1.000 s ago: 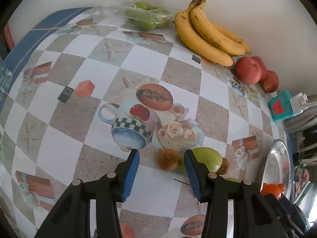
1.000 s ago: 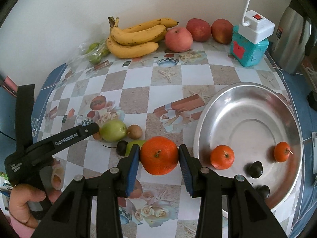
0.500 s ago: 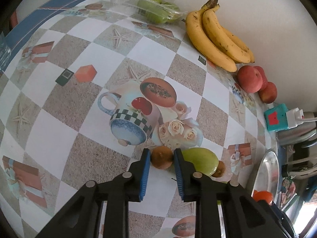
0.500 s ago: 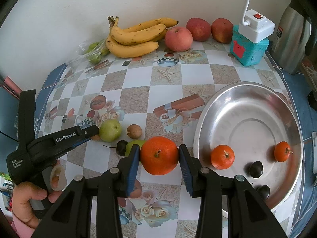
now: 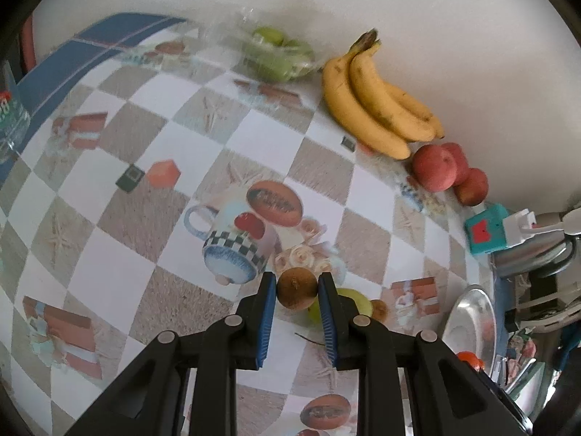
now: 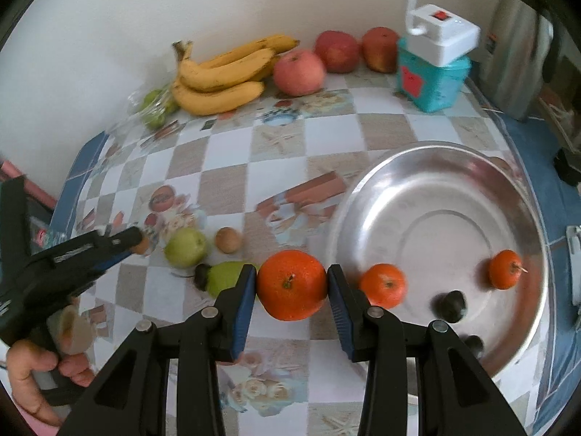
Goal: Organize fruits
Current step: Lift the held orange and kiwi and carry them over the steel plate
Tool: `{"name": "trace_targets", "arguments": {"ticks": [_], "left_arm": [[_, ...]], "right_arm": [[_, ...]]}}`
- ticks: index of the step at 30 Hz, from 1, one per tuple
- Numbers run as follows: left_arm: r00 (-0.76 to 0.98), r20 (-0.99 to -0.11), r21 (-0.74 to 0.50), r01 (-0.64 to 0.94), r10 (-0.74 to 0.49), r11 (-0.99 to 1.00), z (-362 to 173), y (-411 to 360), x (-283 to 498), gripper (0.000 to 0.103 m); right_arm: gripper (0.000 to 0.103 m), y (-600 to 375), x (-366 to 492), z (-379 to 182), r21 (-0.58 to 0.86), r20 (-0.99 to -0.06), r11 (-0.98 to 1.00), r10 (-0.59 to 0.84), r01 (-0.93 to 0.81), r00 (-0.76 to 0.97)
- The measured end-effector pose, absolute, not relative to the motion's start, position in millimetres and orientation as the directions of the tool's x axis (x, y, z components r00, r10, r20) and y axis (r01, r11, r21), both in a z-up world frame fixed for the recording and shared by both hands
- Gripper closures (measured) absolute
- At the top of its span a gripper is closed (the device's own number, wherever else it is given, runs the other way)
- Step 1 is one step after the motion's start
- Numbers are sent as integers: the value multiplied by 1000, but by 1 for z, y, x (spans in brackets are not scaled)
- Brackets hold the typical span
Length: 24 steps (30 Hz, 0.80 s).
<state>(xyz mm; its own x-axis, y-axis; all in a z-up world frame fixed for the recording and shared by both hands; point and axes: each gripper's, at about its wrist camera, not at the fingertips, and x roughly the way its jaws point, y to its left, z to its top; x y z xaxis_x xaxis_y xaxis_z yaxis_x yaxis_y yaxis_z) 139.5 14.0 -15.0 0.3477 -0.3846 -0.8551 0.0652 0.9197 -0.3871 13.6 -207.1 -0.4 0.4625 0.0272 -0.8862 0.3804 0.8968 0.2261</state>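
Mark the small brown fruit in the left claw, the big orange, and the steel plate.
small brown fruit (image 5: 297, 288), left wrist view, front face.
big orange (image 6: 292, 285), right wrist view, middle.
steel plate (image 6: 435, 225), right wrist view, bare floor.

No text can be read with certainty in either view. The black left gripper (image 6: 136, 241) carries a pale printed line along its upper arm, too blurred to make out. The clear glass container (image 5: 11, 116) at the table's left edge shows red and green marks, illegible. The teal plastic box (image 6: 432, 80) bears a red patch with no legible characters. The steel kettle (image 6: 515, 54) has a small label, unreadable.
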Motion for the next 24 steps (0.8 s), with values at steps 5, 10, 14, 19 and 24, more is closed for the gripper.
{"name": "trace_targets", "arguments": {"ticks": [5, 10, 14, 19, 24], "left_arm": [[371, -844, -381, 96, -389, 919, 0, 5, 134, 78], [380, -833, -372, 152, -402, 916, 11, -12, 125, 78], [369, -827, -364, 225, -425, 904, 19, -36, 113, 78], [344, -824, -345, 328, -451, 880, 25, -76, 94, 78], [338, -825, -302, 411, -452, 860, 29, -109, 77, 78]], "right_arm": [[62, -233, 1, 0, 227, -886, 863, -8, 451, 463], [62, -255, -11, -1, 239, -884, 828, -31, 508, 467], [62, -271, -20, -2, 236, -886, 801, -54, 549, 460], [62, -292, -31, -4, 245, -886, 765, -72, 595, 458], [62, -309, -42, -6, 249, -887, 735, -88, 631, 453]]}}
